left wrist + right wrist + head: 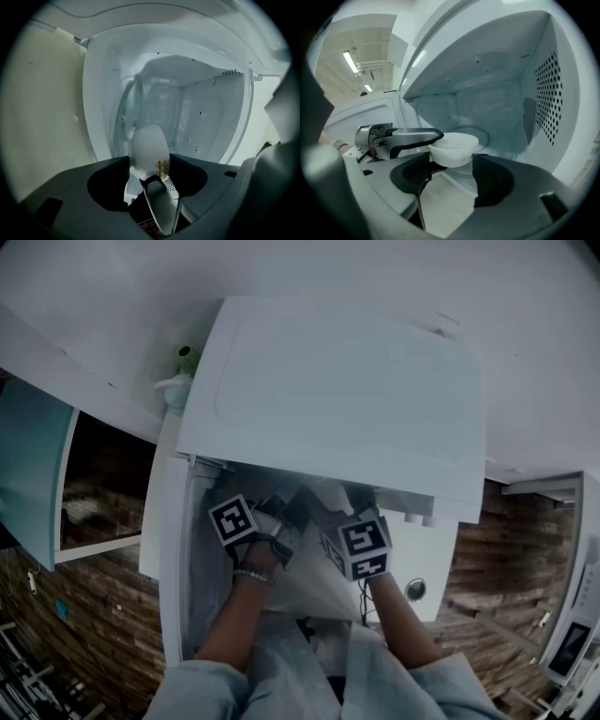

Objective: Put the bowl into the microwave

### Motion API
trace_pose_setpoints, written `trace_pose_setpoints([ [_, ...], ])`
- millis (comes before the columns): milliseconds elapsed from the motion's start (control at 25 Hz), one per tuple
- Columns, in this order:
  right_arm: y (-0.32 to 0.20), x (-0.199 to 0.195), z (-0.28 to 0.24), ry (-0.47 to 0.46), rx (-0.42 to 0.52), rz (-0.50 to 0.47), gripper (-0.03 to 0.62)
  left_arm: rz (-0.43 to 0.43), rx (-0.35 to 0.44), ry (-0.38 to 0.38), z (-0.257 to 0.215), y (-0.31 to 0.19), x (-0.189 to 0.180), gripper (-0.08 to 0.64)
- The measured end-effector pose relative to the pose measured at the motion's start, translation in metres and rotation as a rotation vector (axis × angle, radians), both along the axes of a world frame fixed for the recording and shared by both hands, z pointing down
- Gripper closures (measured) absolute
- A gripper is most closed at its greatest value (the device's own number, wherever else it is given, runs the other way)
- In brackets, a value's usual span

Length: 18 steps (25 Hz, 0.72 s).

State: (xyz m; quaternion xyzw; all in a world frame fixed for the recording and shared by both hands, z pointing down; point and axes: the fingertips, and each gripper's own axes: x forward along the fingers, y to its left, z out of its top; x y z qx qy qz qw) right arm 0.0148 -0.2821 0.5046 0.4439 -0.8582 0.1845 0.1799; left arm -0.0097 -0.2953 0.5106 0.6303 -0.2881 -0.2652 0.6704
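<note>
The bowl [453,147] is gripped by its rim in the left hand-held gripper [149,178], whose jaws are clamped on it, and is held level at the mouth of the open microwave [506,79]. The glass turntable [480,136] is seen straight ahead of the bowl, deeper in the cavity. The right hand-held gripper [452,177] is spread wide and empty just short of the bowl. The inward carry is therefore judged to fall to the left hand.
</note>
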Motion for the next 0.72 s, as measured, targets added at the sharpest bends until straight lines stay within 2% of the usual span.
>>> trace_pose_setpoints([
  [200,0.003,-0.003,0.003,0.004,-0.018,-0.012,0.295,-0.004,-0.034,-0.002,0.002,0.003,-0.002,0.31],
  [360,0.002,-0.007,0.001,-0.01,-0.013,-0.013,0.295,0.009,-0.032,-0.022,0.002,0.005,-0.003,0.313],
  [480,0.0,-0.002,0.005,0.028,-0.019,-0.004,0.299,0.042,-0.021,-0.057,0.002,0.009,0.0,0.311],
  [600,0.0,0.003,0.014,0.065,-0.039,-0.001,0.305,0.052,-0.009,-0.055,0.0,0.014,0.003,0.311],
  [720,-0.006,0.004,0.013,0.064,-0.026,0.007,0.31,0.052,-0.013,-0.051,-0.001,0.018,0.004,0.311],
])
